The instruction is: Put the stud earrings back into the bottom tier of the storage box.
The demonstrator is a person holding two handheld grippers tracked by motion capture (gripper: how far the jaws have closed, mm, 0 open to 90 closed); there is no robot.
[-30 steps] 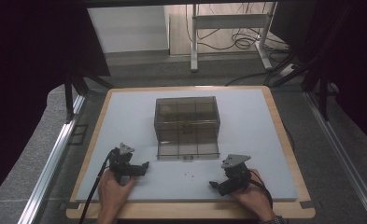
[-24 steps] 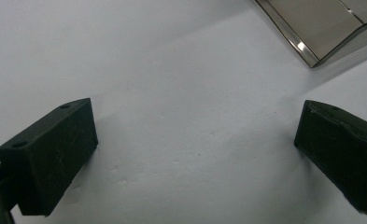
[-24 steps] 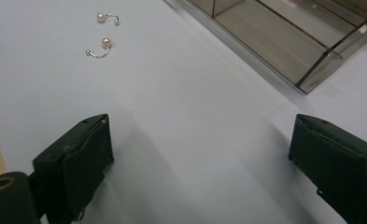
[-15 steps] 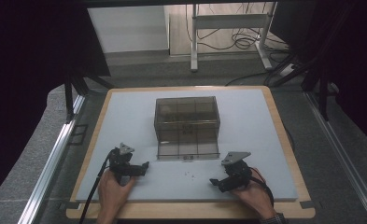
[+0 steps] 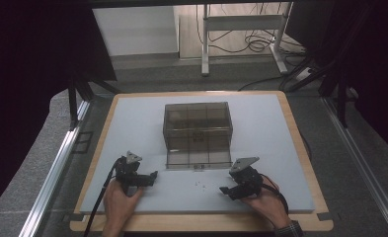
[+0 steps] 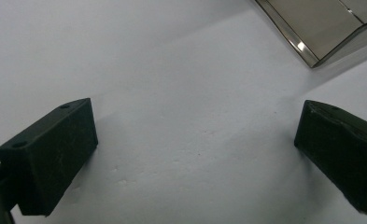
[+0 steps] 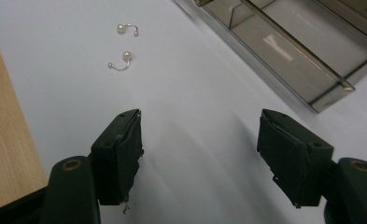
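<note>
A smoky clear compartment box stands mid-mat, its flap folded down toward me. Two small pearl earrings lie loose on the white mat, showing as specks in the high view between the two grippers. My right gripper points left at them from a short way off. Its jaws have just been closing; they stand apart over bare mat. My left gripper rests wide open on the mat, with a corner of the box flap ahead of it.
The white mat lies on a wooden board whose edge runs beside the right gripper. Metal rails flank the board. Table legs and cables stand beyond the far edge.
The right hand and its gripper have shifted slightly to the left. The left gripper has kept still.
</note>
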